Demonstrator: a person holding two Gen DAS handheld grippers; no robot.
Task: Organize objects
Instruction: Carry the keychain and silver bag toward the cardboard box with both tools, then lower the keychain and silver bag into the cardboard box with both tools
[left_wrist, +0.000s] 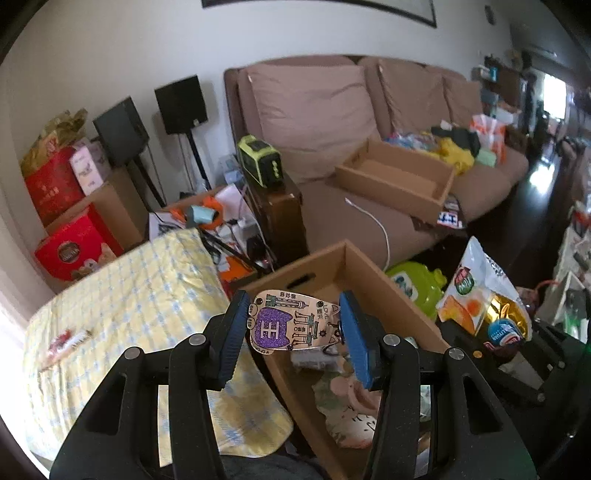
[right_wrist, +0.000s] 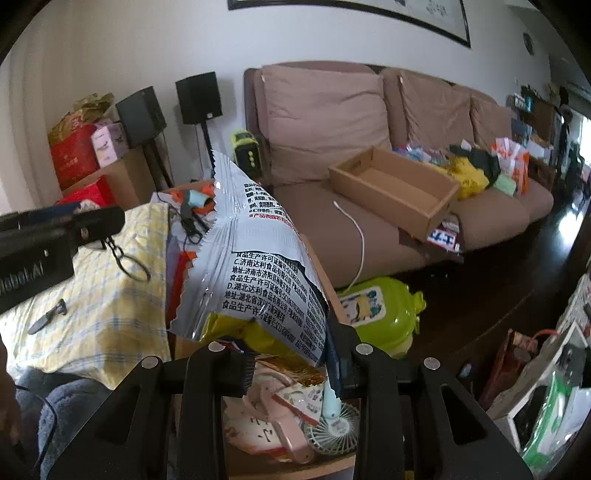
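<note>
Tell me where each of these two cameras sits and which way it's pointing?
Left wrist view: sits on the left tool, looking along its fingers, which grip a keychain plate above a cardboard box; only the tool's black arms show.
Right wrist view: sits on the right tool, which grips a snack bag; the left tool enters at its left, a key ring dangling from it.
Shared: both face the brown sofa, its tray box and the green toy.
</note>
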